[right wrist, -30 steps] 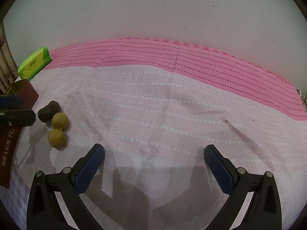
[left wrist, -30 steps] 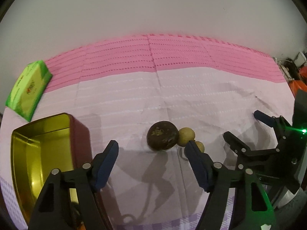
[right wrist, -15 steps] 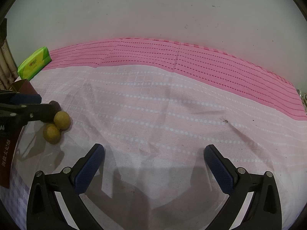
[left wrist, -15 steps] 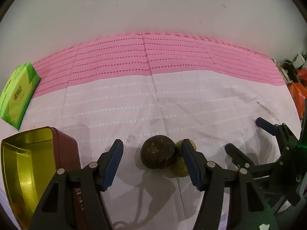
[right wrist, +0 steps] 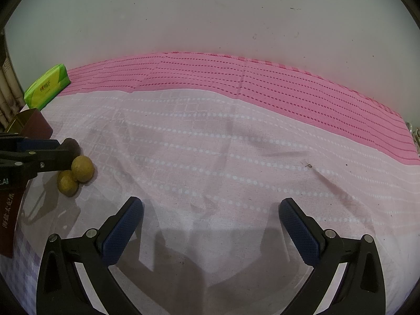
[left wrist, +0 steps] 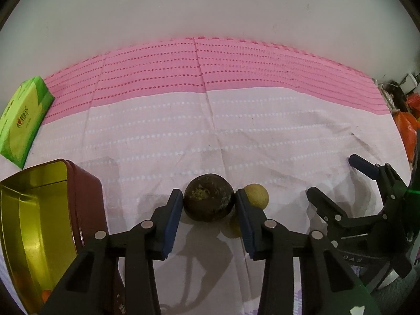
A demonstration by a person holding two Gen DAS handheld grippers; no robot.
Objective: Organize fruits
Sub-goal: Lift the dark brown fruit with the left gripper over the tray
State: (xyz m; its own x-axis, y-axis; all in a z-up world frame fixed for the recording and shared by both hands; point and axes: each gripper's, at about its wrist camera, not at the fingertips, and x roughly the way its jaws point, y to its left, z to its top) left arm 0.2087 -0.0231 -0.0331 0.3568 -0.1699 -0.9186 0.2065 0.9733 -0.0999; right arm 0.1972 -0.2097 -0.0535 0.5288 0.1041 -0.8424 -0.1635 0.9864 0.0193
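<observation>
Pink-and-white cloth (left wrist: 262, 131) carries the left gripper (left wrist: 208, 206), now closed in from wider to pinch the dark round wrinkled fruit (left wrist: 208, 200) beside the open gold tin (left wrist: 34, 225), ready for lifting, while the right gripper (right wrist: 211, 225) hovers spread, empty, near two small tan fruits (right wrist: 82, 169).

Black tongs (left wrist: 208, 204), blue pads (right wrist: 123, 225), silver screws.

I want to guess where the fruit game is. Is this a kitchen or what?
Probably a table at home, pushed against a plain wall, though I can't tell the room. A pink tablecloth covers it, with a green tissue pack and an open tin.
</observation>
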